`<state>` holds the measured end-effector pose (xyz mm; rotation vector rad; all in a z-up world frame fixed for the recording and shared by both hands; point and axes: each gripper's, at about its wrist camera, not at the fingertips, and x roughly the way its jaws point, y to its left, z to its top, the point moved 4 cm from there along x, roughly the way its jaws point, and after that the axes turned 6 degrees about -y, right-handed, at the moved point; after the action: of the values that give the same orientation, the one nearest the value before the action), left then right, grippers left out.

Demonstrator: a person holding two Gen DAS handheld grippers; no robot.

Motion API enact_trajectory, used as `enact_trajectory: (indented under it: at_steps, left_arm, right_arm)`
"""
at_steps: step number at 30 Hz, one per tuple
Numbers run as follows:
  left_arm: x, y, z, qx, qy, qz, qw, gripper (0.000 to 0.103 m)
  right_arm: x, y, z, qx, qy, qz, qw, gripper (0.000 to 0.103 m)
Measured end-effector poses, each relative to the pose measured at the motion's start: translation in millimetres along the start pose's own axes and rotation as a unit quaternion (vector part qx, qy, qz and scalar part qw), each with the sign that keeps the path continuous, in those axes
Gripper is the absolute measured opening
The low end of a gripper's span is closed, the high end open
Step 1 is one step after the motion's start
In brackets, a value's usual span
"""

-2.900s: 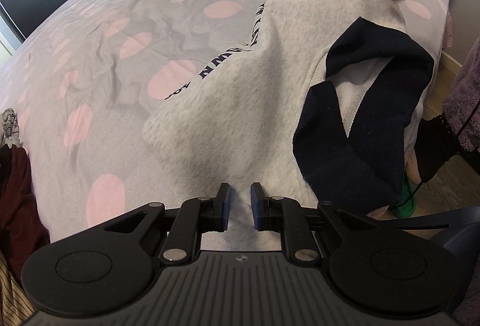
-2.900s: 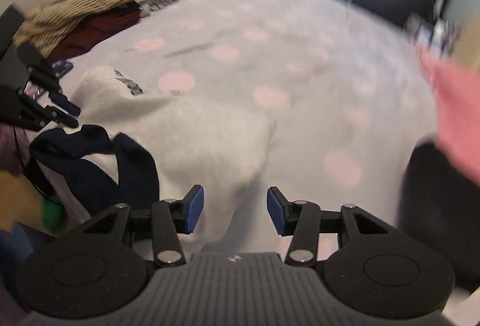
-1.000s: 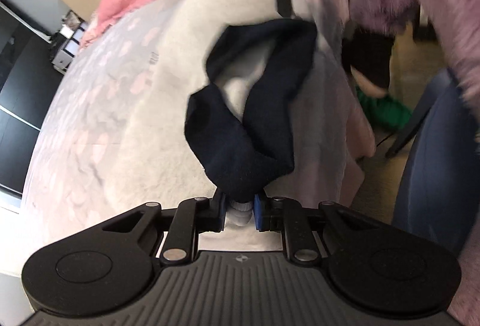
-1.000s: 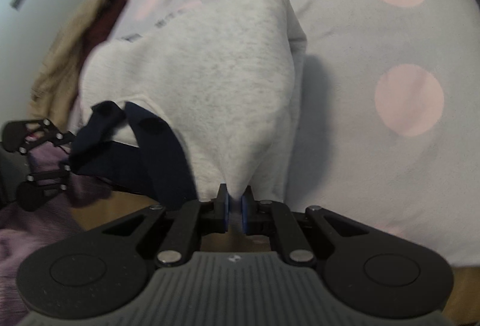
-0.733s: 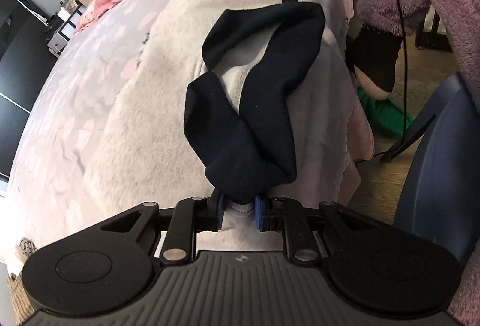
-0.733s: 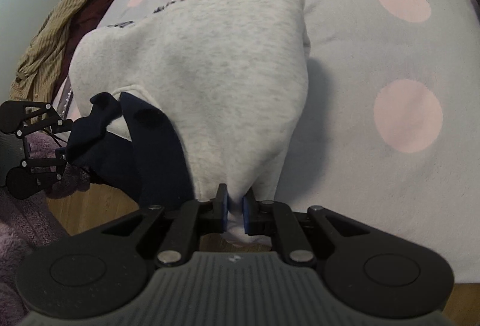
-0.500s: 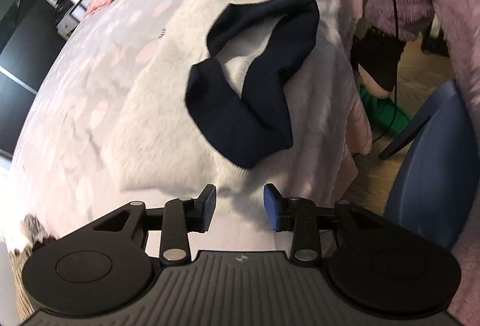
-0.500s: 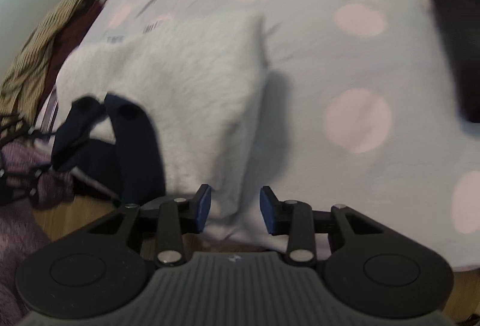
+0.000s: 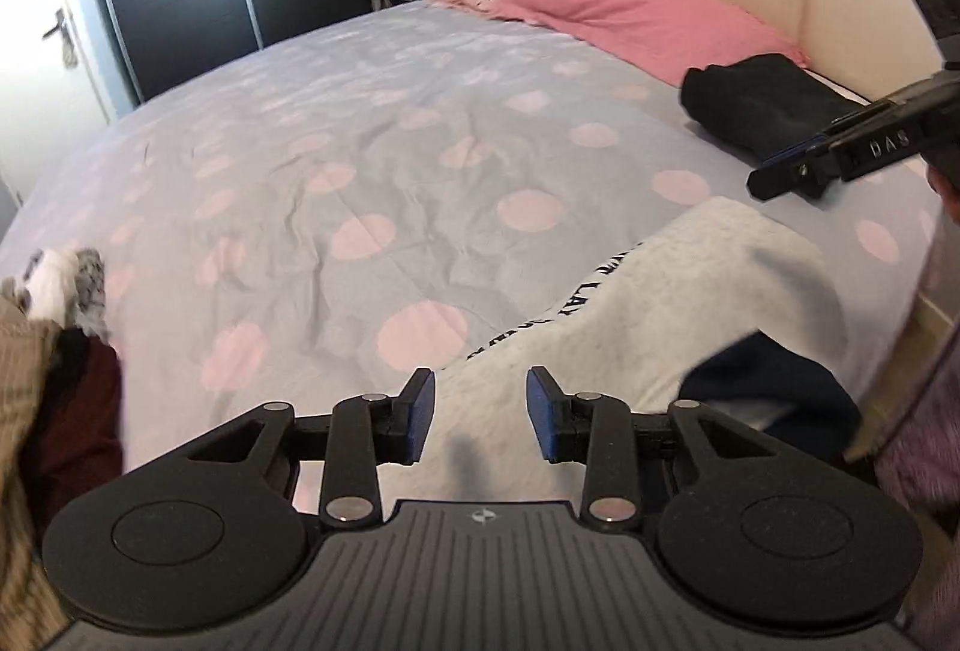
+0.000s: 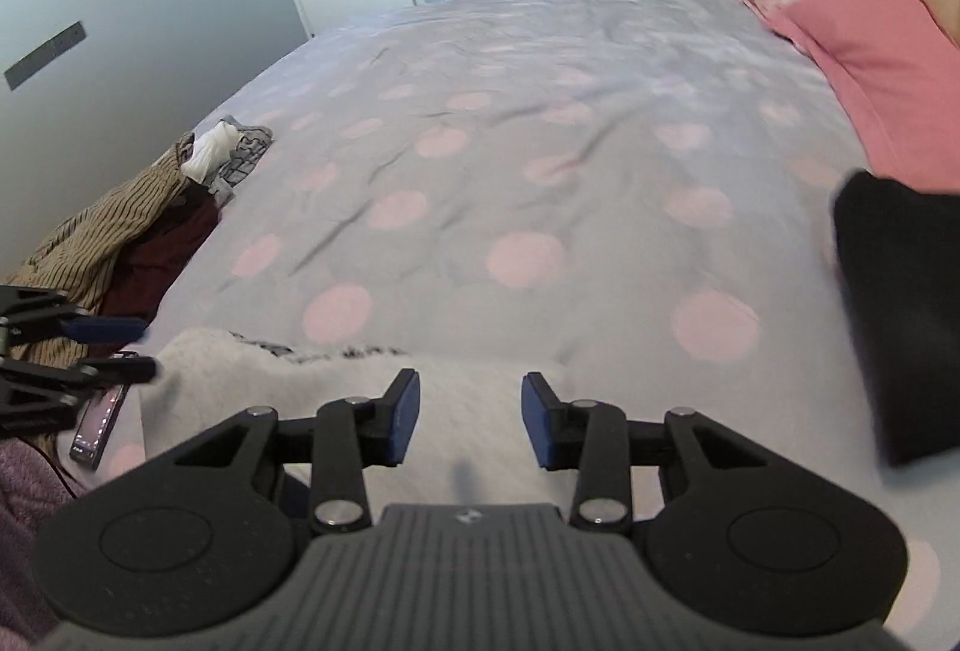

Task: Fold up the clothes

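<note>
A light grey sweatshirt (image 9: 690, 285) with black lettering and a navy hood lining (image 9: 774, 381) lies folded at the near edge of the bed. My left gripper (image 9: 480, 414) hovers open just above its left end, nothing between the fingers. My right gripper (image 10: 469, 414) is open too, over the right end of the sweatshirt (image 10: 336, 381). In the left wrist view the right gripper (image 9: 798, 174) shows at the right edge, over the bed. The left gripper's fingers (image 10: 108, 330) show at the left edge of the right wrist view.
The bed (image 9: 360, 141) has a grey cover with pink dots. A folded black garment (image 9: 756, 102) lies beside a pink pillow (image 9: 636, 15). A heap of striped tan and maroon clothes (image 10: 114, 243) sits at the bed's left. A phone (image 10: 96, 426) lies near it.
Both grippers were shut on the sweatshirt's near edge a second ago; they opened, let it go and lifted back, and both views now tilt up across the bed.
</note>
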<state>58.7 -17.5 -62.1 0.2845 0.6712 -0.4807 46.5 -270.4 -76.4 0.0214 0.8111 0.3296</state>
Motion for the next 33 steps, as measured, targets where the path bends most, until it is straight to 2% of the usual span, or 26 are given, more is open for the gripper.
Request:
enact_trajectory:
  at_steps: [1,4,7,10,13,16,21,25,30,31,32,33]
  left_arm:
    - [6,5,-3,-0.008,0.006,0.003,0.9999,0.023]
    - [18,20,-12,-0.032,0.025,0.008,0.9991,0.020]
    - [24,29,-20,-0.047,0.040,0.009,0.9981,0.020]
    - [40,31,-35,-0.057,0.071,-0.001,0.9958,0.019]
    - [47,30,-44,-0.049,0.068,-0.002,0.9965,0.019]
    - [49,38,-45,-0.068,0.066,-0.014,0.9954,0.019]
    - [44,38,-45,-0.067,0.066,-0.017,0.9954,0.018]
    - [40,32,-44,-0.057,0.045,-0.011,0.9973,0.018]
    - [15,27,-40,-0.062,-0.008,-0.007,0.9980,0.021]
    - [9,27,-39,-0.067,-0.021,-0.005,0.9976,0.026]
    - [4,27,-37,-0.071,-0.033,-0.002,0.9969,0.035]
    - [-2,27,-35,-0.077,-0.047,0.002,0.9959,0.043]
  right_arm:
    - [6,5,2,-0.006,-0.001,-0.004,1.000,0.040]
    - [23,19,7,-0.024,-0.005,-0.015,1.000,0.024]
    - [40,33,12,-0.042,-0.007,-0.025,0.999,0.024]
    - [57,22,0,-0.030,0.017,-0.023,0.999,0.024]
    - [71,8,-6,0.002,0.033,-0.008,0.999,0.024]
    - [81,0,-9,0.020,0.035,-0.001,0.999,0.022]
    - [84,10,-9,-0.014,0.030,-0.014,0.999,0.022]
    - [78,10,-7,-0.009,0.024,-0.009,1.000,0.023]
    - [58,13,-7,-0.018,-0.008,-0.009,1.000,0.030]
    - [52,15,-6,-0.023,-0.018,-0.012,1.000,0.041]
    - [45,16,-5,-0.025,-0.032,-0.011,0.999,0.047]
    - [39,18,-4,-0.026,-0.047,-0.010,0.999,0.048]
